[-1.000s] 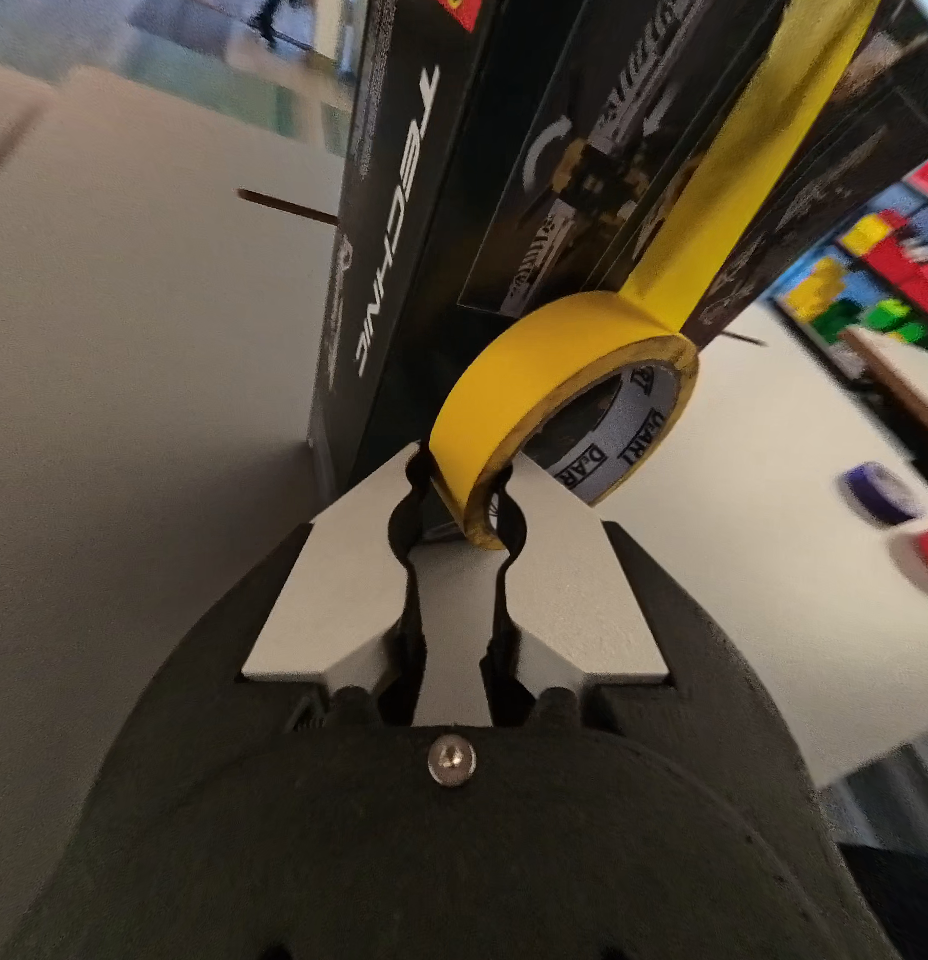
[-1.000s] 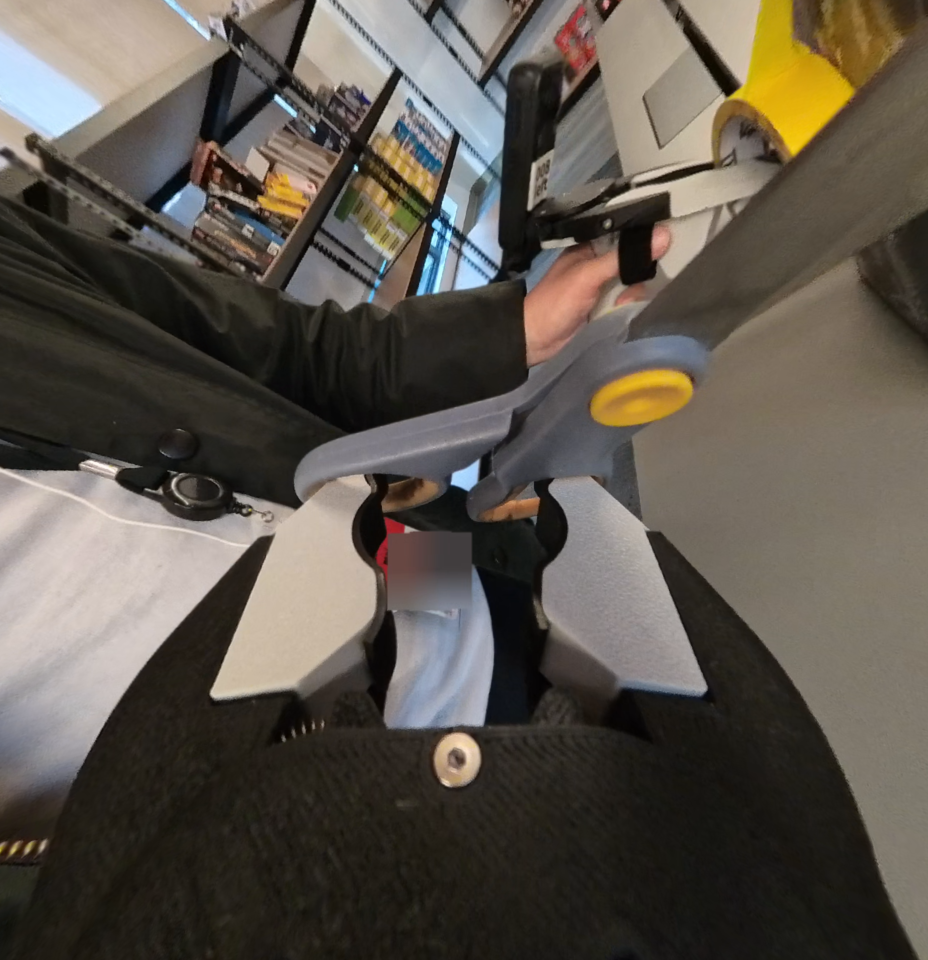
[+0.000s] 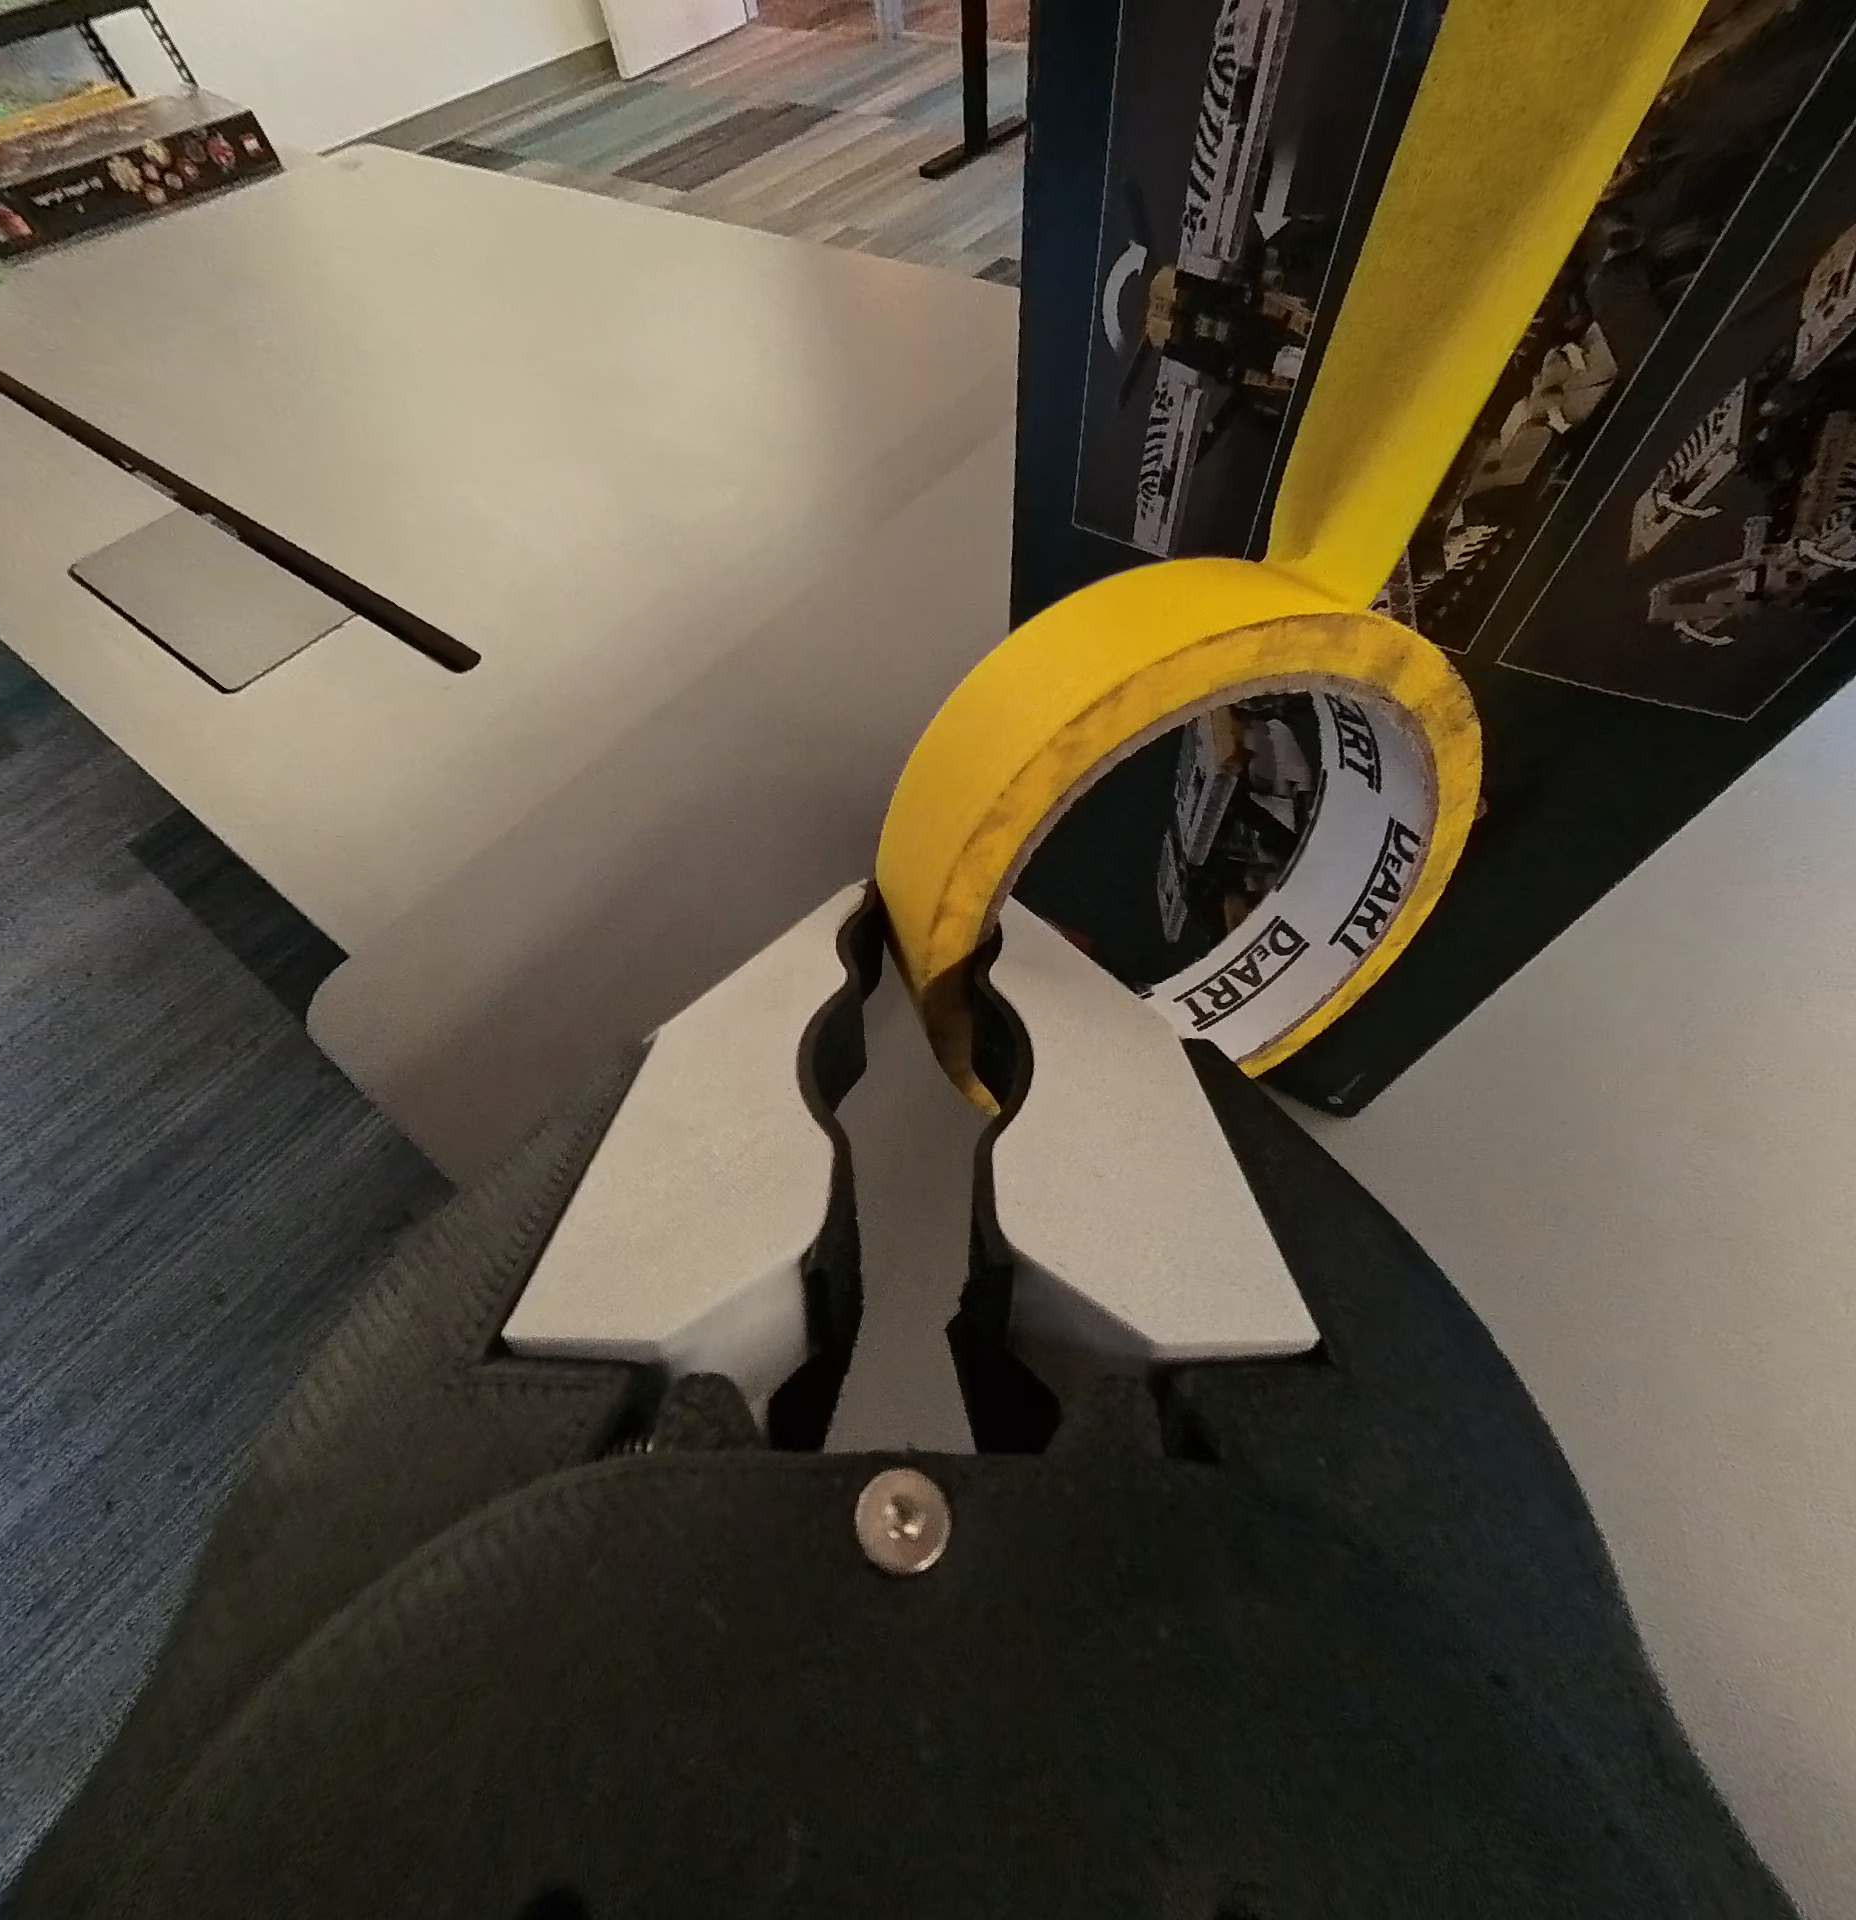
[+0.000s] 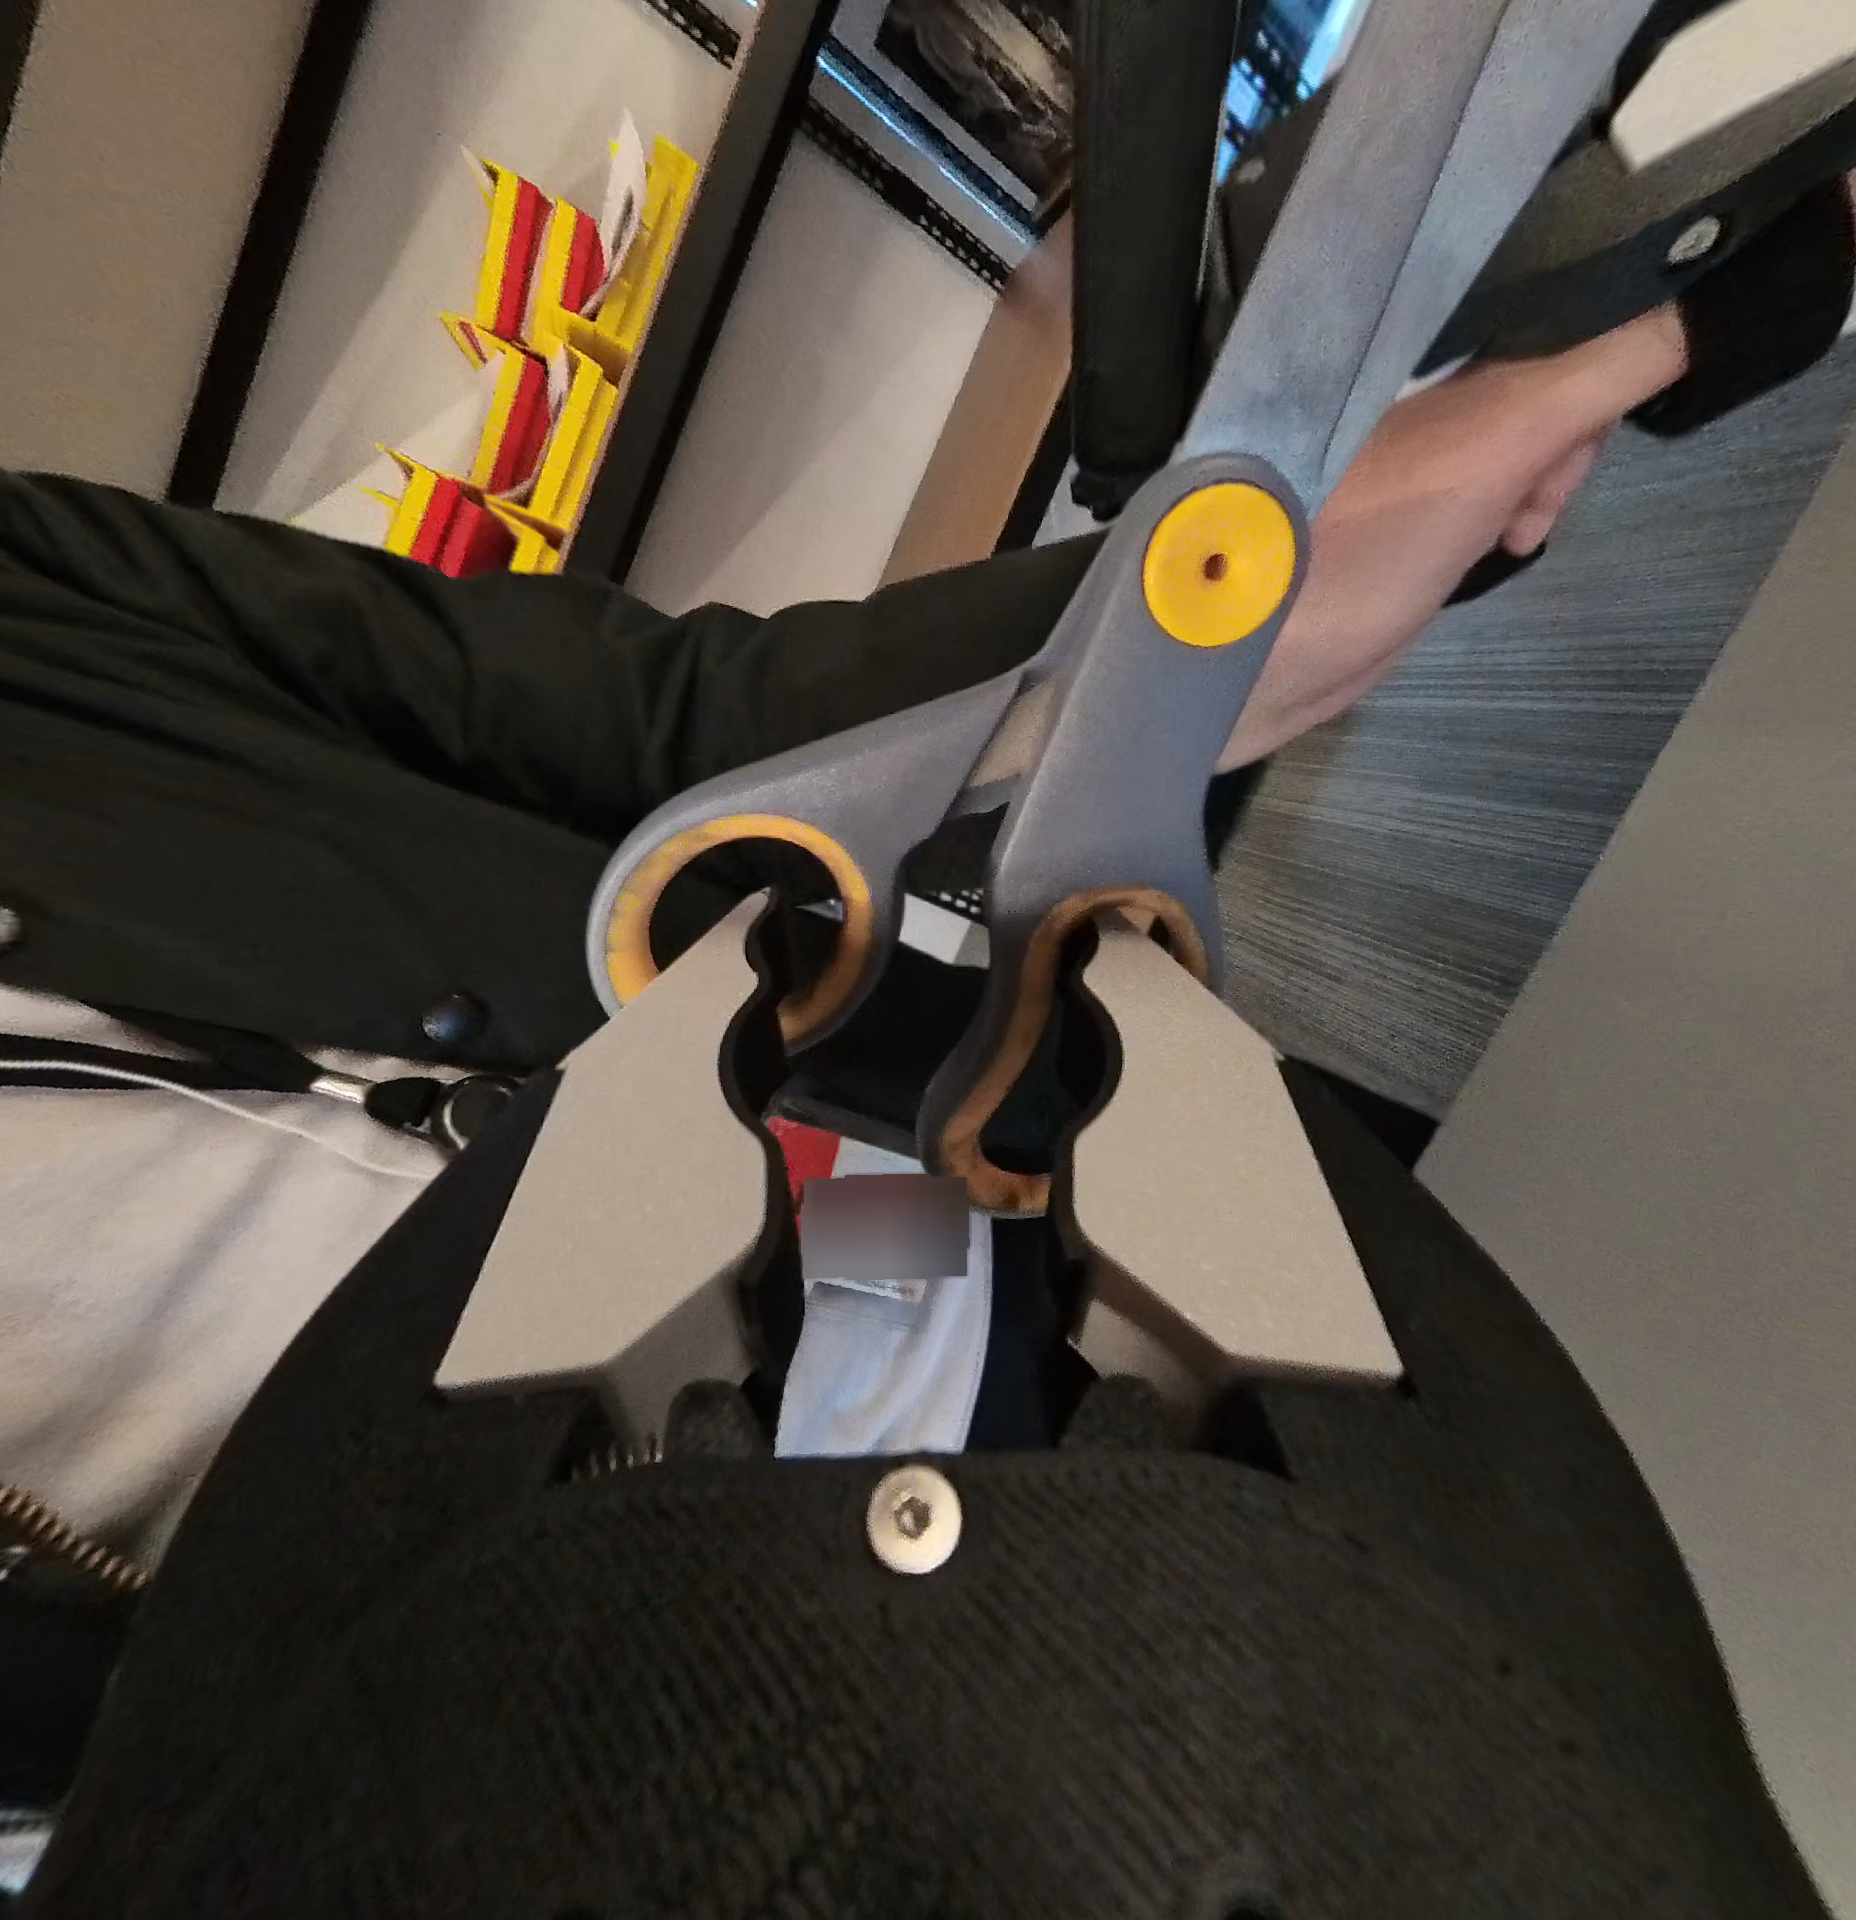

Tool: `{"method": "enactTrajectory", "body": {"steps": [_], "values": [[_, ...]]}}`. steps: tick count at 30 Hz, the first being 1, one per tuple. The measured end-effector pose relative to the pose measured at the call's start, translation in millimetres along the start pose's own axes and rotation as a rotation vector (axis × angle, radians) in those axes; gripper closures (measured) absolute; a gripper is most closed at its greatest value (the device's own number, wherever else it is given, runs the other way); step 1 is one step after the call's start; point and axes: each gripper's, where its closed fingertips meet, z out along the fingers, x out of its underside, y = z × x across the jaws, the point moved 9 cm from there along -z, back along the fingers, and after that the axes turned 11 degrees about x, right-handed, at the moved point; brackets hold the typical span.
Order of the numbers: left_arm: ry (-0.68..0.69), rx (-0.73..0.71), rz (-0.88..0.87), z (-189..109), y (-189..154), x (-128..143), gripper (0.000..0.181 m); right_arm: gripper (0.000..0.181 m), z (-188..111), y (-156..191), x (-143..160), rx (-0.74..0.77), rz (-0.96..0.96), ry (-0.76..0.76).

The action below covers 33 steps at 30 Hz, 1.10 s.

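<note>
**Two grippers: tape roll clamped, scissors carried**

**Large items.** A grey table [image 3: 488, 364] fills the left wrist view, with a dark slot [image 3: 228, 520] across its top and carpet [image 3: 124, 1039] beside it. A tall dark printed box [image 3: 1630, 416] stands upright on the table's near part. A flat box [image 3: 124, 177] lies at the far end, well apart.

**Left gripper.** The left gripper [image 3: 929, 997] is clamped on the wall of a yellow tape roll [image 3: 1163, 748]: one finger is outside the ring and one inside. The roll sits just in front of the box's lower corner. Whether it touches the table cannot be told. A yellow strip [image 3: 1423, 312] runs from the roll up the box face, uncut in this view.

**Right gripper.** The right gripper [image 4: 929, 920] carries grey scissors [image 4: 1111, 748]. Its fingers are spread apart, one in each handle loop. The blades point up and away, and whether they are parted cannot be told.

**Surroundings.** Beyond the scissors are a person's hand [image 4: 1423, 540], a black sleeve [image 4: 488, 675], and shelving holding red and yellow items [image 4: 550, 343]. The tape is not visible in the right wrist view.
</note>
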Motion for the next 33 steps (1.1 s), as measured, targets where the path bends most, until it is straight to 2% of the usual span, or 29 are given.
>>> {"method": "enactTrajectory", "body": {"steps": [2,6,10,13,16,21,23,26,33], "values": [[0.003,0.015,-0.009,2,-2,2,0.169,0.132,-4,-1,-5,-0.025,0.005,-0.024],[-0.017,0.072,-0.039,8,-5,7,0.166,0.132,-10,-10,-6,0.049,-0.009,0.004],[-0.04,0.158,-0.08,12,-10,13,0.153,0.132,-14,-15,-5,0.085,-0.008,0.054],[-0.065,0.246,-0.05,13,-12,20,0.145,0.132,-19,-17,-8,0.09,-0.007,0.046],[-0.104,0.396,-0.01,11,-11,24,0.14,0.132,-24,-21,-11,0.101,-0.003,0.035],[-0.13,0.539,-0.014,7,6,18,0.146,0.132,-29,-34,-10,0.115,0.029,0.077],[-0.088,0.51,0.028,9,11,17,0.157,0.132,-30,-37,-9,0.114,0.044,0.086],[-0.034,0.42,0.08,10,15,13,0.159,0.132,-29,-40,-10,0.143,0.046,0.097],[-0.006,0.121,0.238,-6,4,6,0.16,0.132,-25,-39,-16,0.16,0.052,0.146]]}}
